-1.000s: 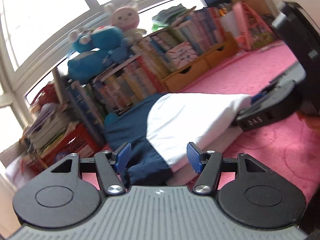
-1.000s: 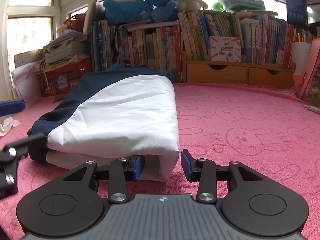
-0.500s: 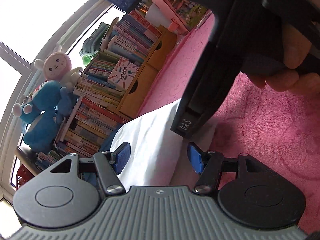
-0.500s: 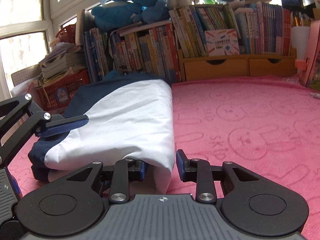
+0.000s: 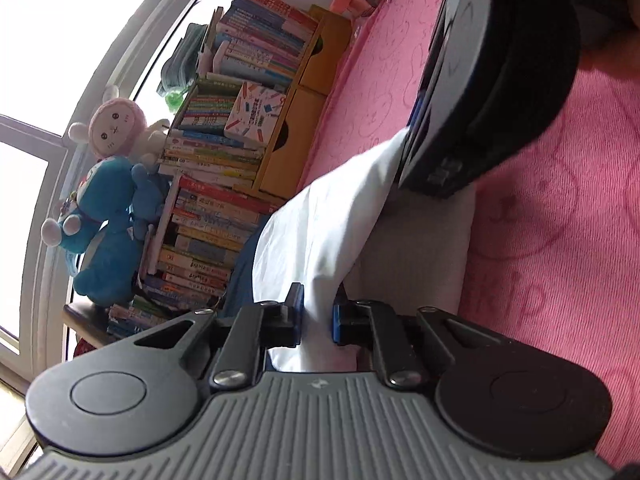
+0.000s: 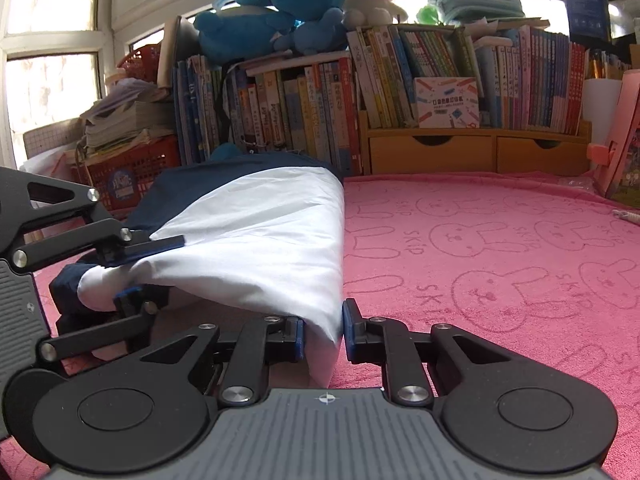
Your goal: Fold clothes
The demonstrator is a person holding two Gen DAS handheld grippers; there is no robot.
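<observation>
A folded white and navy garment [image 6: 256, 240] lies on a pink rabbit-print towel [image 6: 480, 260]. My right gripper [image 6: 324, 328] is at its near right corner; the jaws are closing, and the blue pads press on the white cloth between them. My left gripper [image 6: 148, 268] comes in from the left, rolled on its side. Its jaws are closing too, one finger above and one below the white top layer, which is lifted slightly. In the left wrist view the white cloth [image 5: 320, 232] runs between the left gripper [image 5: 318, 312] pads. The right gripper's black housing [image 5: 480, 100] looms behind.
A bookshelf [image 6: 304, 112] full of books lines the back, with plush toys [image 6: 280, 12] on top. Wooden drawers [image 6: 472, 152] stand to its right, and a red basket [image 6: 120, 176] with papers to the left. A pink stand [image 6: 624, 148] leans at far right.
The left gripper rolled onto its side, moved in to the garment's left edge and closed on the white layer. The right gripper stayed put while its jaws narrowed onto the corner.
</observation>
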